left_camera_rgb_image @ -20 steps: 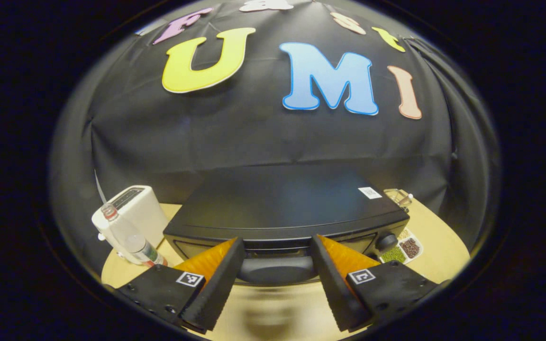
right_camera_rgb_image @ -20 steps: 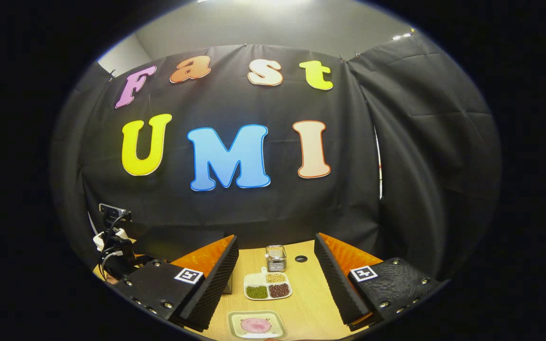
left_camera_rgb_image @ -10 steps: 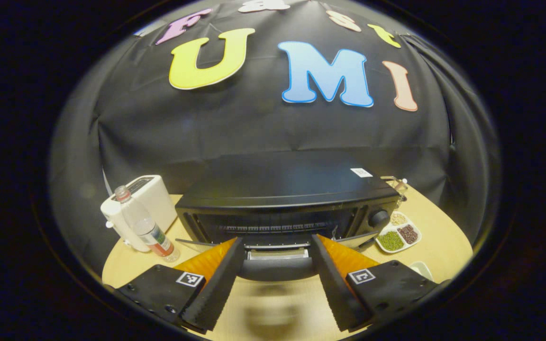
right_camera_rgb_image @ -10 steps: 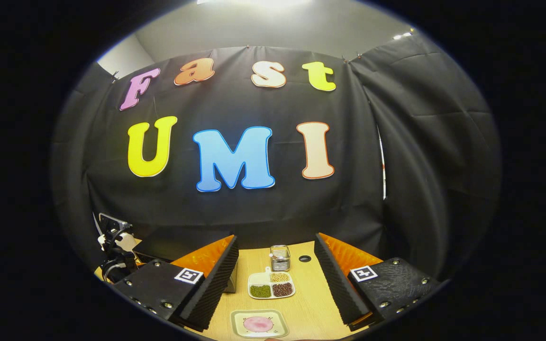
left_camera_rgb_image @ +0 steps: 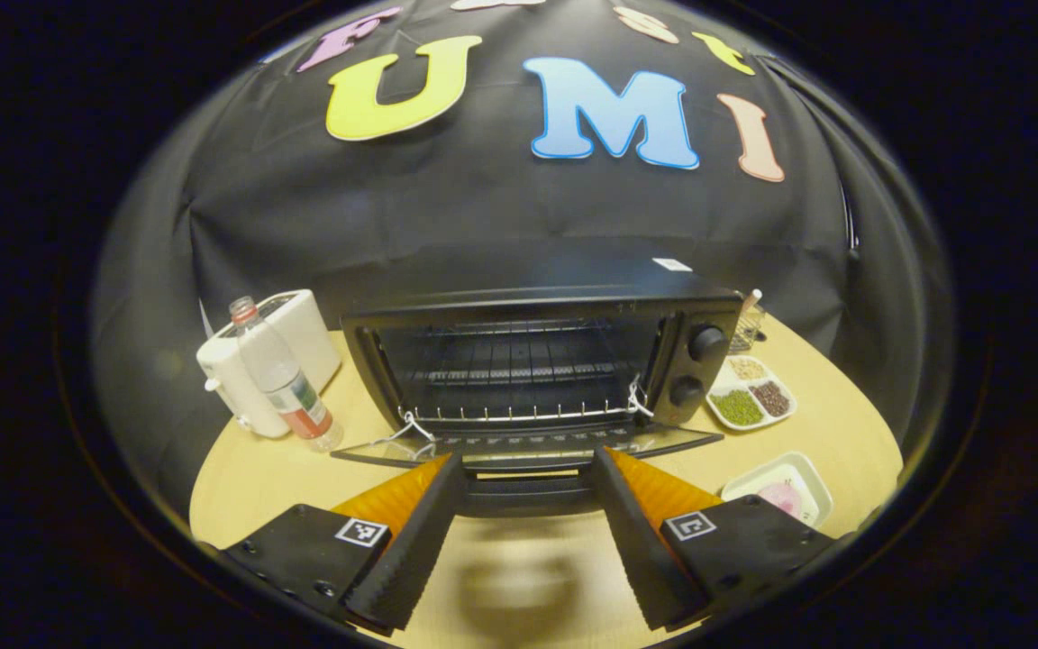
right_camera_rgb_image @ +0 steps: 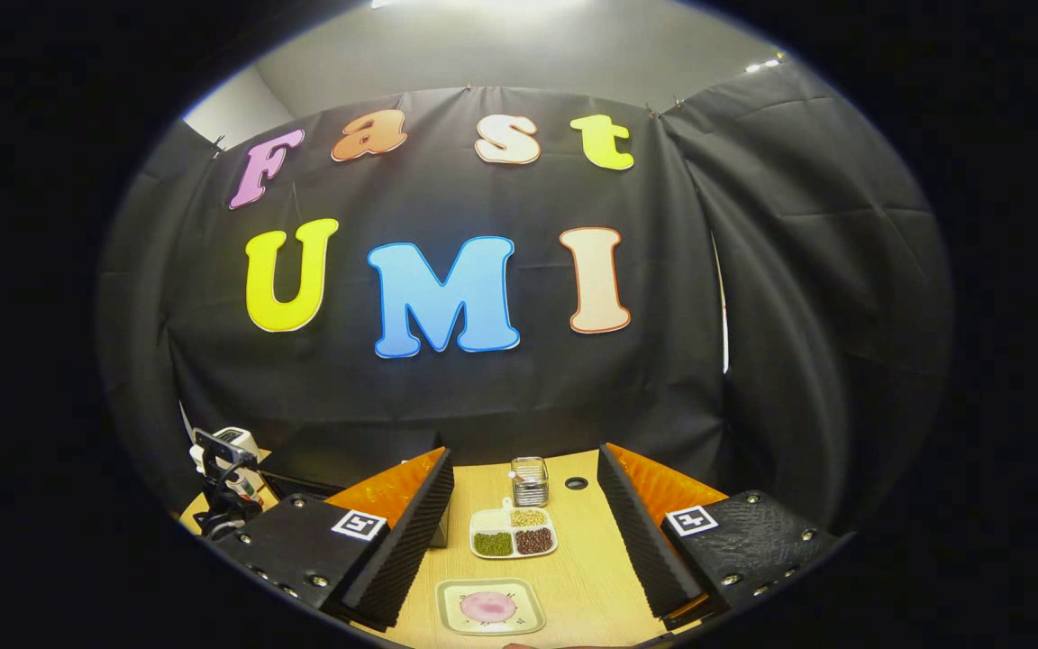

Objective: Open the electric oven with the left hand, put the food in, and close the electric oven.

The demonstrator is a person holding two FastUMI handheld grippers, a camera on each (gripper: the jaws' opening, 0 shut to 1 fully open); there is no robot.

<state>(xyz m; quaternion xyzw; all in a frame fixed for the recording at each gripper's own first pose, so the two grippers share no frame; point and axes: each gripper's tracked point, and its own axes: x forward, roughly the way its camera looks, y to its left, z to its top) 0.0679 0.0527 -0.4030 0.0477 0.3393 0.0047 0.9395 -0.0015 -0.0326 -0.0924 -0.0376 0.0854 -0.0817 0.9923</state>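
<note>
The black electric oven point(left_camera_rgb_image: 537, 293) stands mid-table in the left gripper view, its door point(left_camera_rgb_image: 663, 442) swung down almost flat and the wire rack point(left_camera_rgb_image: 519, 365) inside exposed. My left gripper point(left_camera_rgb_image: 526, 458) is open, its fingers on either side of the door's dark handle point(left_camera_rgb_image: 528, 494) at the door's front edge. The food, a pink round piece on a small pale plate point(left_camera_rgb_image: 758, 482), lies on the table to the right of the oven. In the right gripper view that plate point(right_camera_rgb_image: 460, 622) sits just ahead and below my right gripper point(right_camera_rgb_image: 523, 455), which hangs open and holds nothing.
A white toaster point(left_camera_rgb_image: 303, 333) and a clear bottle point(left_camera_rgb_image: 277, 379) stand left of the oven. A divided dish of beans point(left_camera_rgb_image: 749, 401) point(right_camera_rgb_image: 513, 534) and a small glass jar point(right_camera_rgb_image: 529, 480) sit to its right. The wooden table point(left_camera_rgb_image: 249, 469) has bare room in front.
The oven door has swung from shut to nearly flat as my left gripper pulled the handle down and back. The right gripper has barely shifted.
</note>
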